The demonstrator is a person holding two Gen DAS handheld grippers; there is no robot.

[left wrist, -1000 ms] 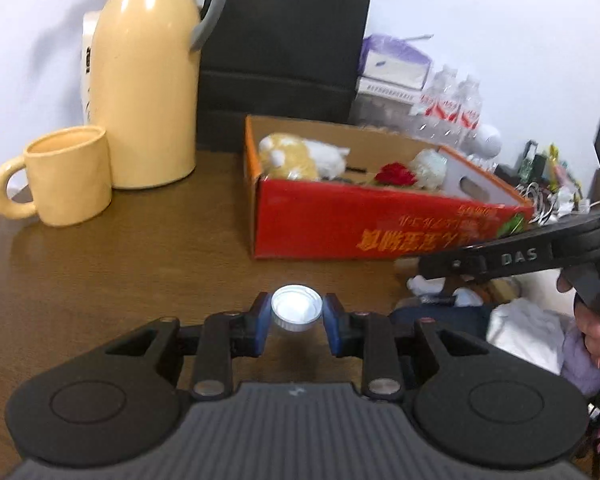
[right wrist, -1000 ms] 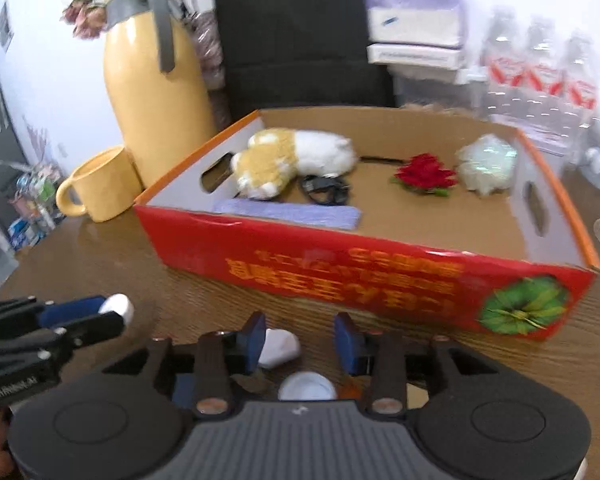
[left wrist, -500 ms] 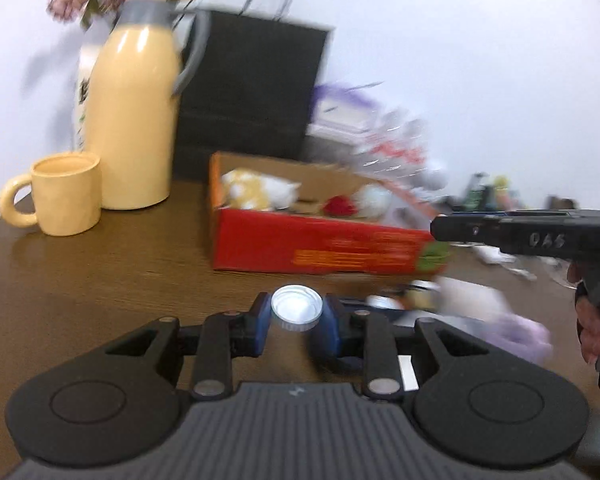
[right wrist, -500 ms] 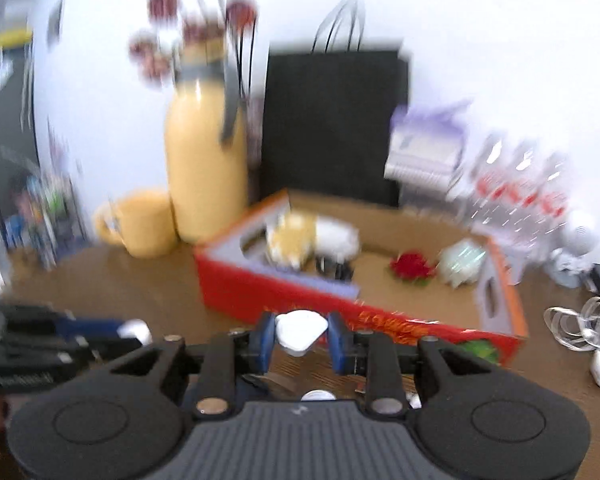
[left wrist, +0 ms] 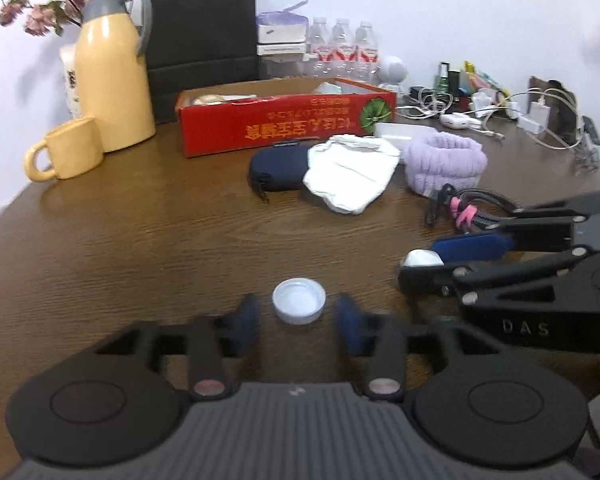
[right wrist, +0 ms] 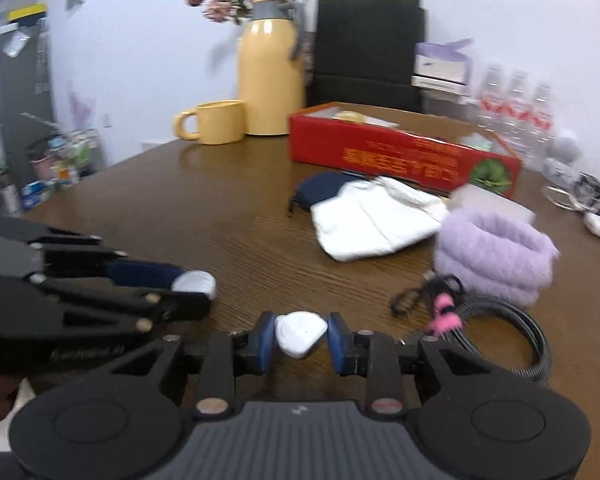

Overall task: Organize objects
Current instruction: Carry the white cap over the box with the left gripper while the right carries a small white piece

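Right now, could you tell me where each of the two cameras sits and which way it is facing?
Left wrist: on the left gripper, facing across the table to the red box; its opening jaws flank a white cap, untouched; the right gripper enters at right.
Right wrist: on the right gripper, facing the same way; its opening jaws bracket a small white piece; the left gripper shows at left.
Shared: box, yellow jug, mug.

The red box's (left wrist: 284, 126) near wall is hiding most of its contents. At three o'clock in the left wrist view, the frame edge is cutting off the right gripper (left wrist: 420, 268). The left gripper's pads (left wrist: 246, 322) are smearing into blur.
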